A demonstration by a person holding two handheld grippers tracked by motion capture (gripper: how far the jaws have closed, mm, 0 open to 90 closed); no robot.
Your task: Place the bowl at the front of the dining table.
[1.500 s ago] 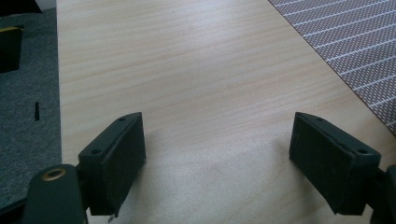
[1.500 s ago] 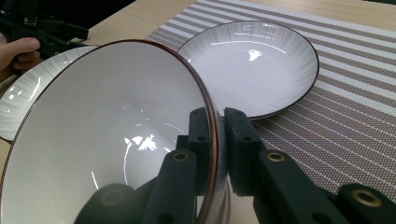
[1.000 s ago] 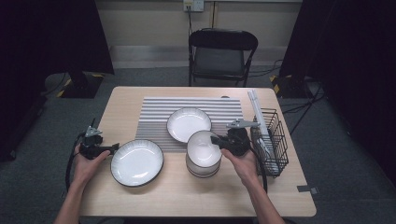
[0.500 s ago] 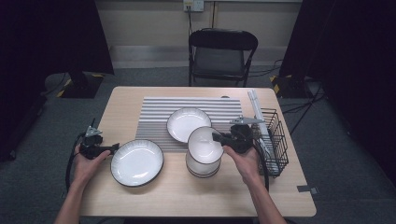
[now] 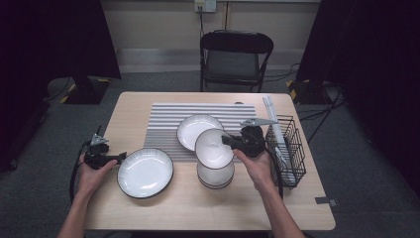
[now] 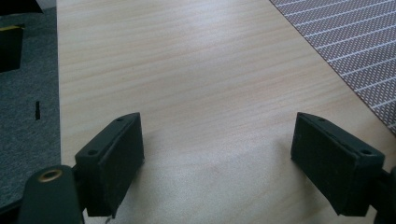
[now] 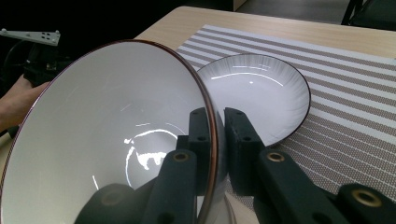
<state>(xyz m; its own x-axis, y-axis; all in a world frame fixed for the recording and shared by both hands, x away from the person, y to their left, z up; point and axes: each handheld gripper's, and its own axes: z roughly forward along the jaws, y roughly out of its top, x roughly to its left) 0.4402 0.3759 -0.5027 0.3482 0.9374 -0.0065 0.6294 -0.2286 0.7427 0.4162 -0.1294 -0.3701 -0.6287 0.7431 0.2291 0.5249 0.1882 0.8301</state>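
Observation:
My right gripper (image 5: 227, 141) is shut on the rim of a white bowl (image 5: 214, 148) with a dark edge, holding it tilted just above a stack of like bowls (image 5: 216, 177). In the right gripper view one pad sits inside the bowl (image 7: 107, 140) and the other outside its rim, where the right gripper (image 7: 215, 135) pinches it. A white plate (image 5: 199, 131) lies on the striped mat (image 5: 161, 124) behind it. My left gripper (image 5: 120, 158) rests at the table's left edge beside a larger plate (image 5: 145, 172). It stands open (image 6: 217, 154) over bare wood.
A black wire rack (image 5: 286, 148) stands at the table's right edge, close to my right hand. A folding chair (image 5: 236, 55) stands behind the table. The mat's corner (image 6: 355, 46) lies ahead and right of the left gripper.
The right gripper has raised the top bowl a little off the stack and tilted it. The left hand has stayed where it was.

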